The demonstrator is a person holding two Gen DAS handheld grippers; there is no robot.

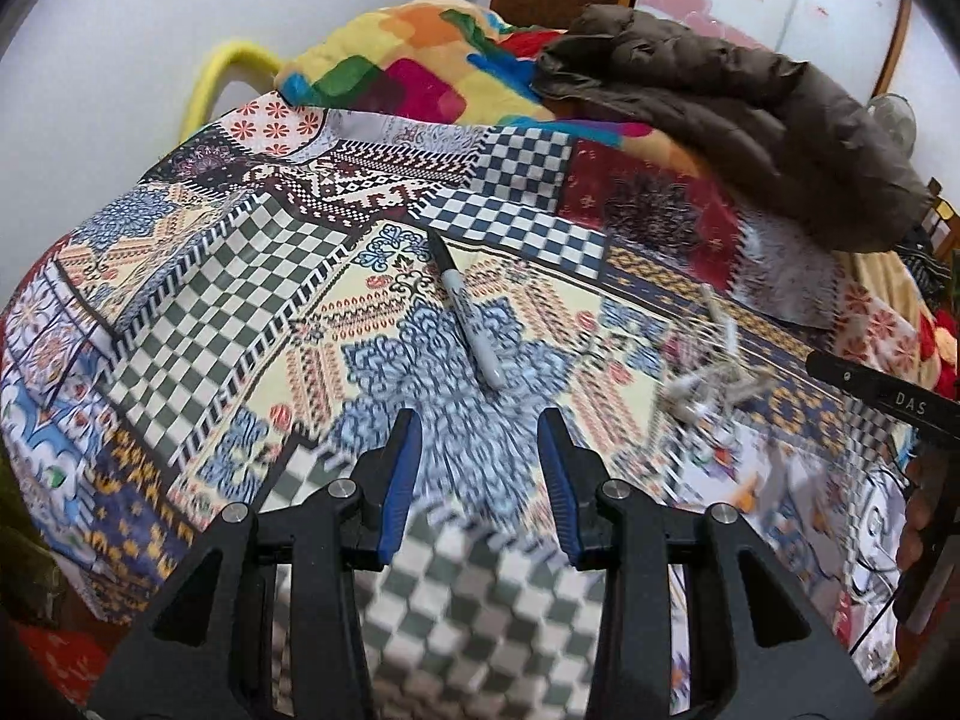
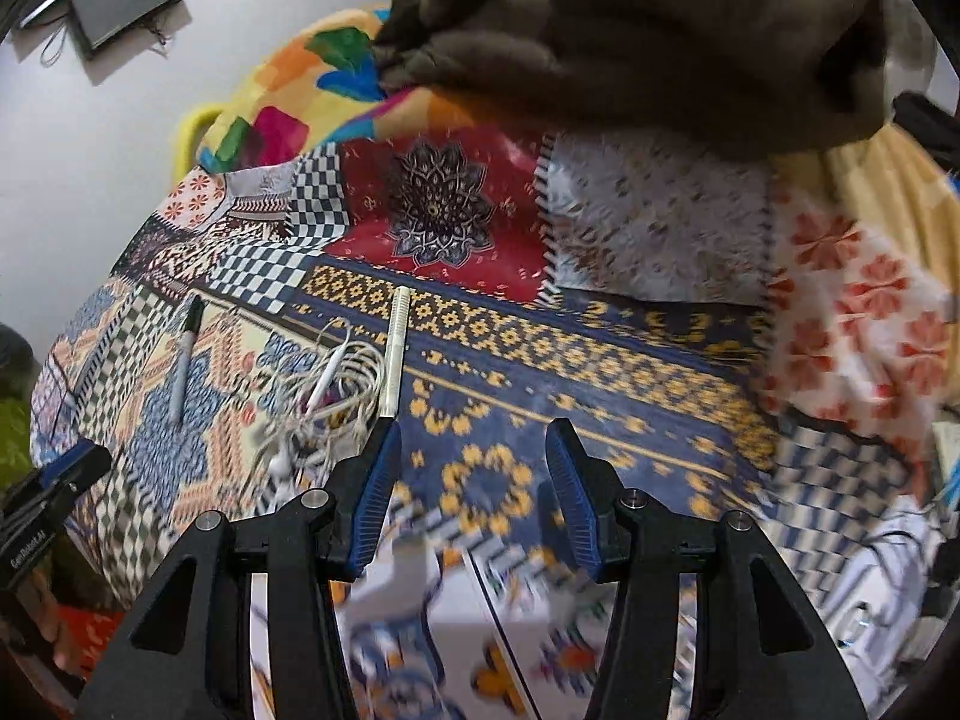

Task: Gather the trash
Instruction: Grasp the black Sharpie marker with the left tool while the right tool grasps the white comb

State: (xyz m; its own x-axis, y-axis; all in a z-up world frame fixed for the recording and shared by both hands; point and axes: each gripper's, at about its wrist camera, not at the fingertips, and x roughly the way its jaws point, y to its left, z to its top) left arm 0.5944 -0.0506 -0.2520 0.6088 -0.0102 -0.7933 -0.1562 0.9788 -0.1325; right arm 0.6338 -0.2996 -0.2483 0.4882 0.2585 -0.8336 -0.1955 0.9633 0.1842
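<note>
Bed: my two grippers hang over a bed covered by a patchwork bedspread [image 1: 252, 276] of checks, florals and red, blue and cream panels.
Blanket: a bright multicoloured blanket [image 1: 396, 60] is bunched at the far end of the bed, by the white wall.
Jacket: a brown padded jacket [image 1: 738, 102] lies on the far right part of the bed, partly over the blanket; in my right wrist view it fills the top of the picture.
Yellow bar: a curved yellow bar [image 1: 210, 78] shows at the far left corner of the bed, beside the blanket.
Left gripper: my left gripper [image 1: 479, 420] has its blue-padded jaws spread apart with only bedspread between them; it pinches nothing.
Right gripper: my right gripper [image 2: 474, 429] likewise has its jaws apart and nothing between them, above a dark blue and yellow panel.
Cable tangle: a tangle of white earphone cable [image 2: 324, 396] lies on the bedspread just left of my right gripper's left jaw; in the left wrist view it is a blur to the right.
Marker: a grey marker [image 1: 465, 315] with a black cap lies flat on the cream and blue panel just ahead of my left gripper, cap pointing away, well apart from the jacket.
White stick: a slim white stick-like item [image 2: 396, 348] lies beside the cable tangle, its near end close to my right gripper's left jaw tip; I cannot tell what it is.
</note>
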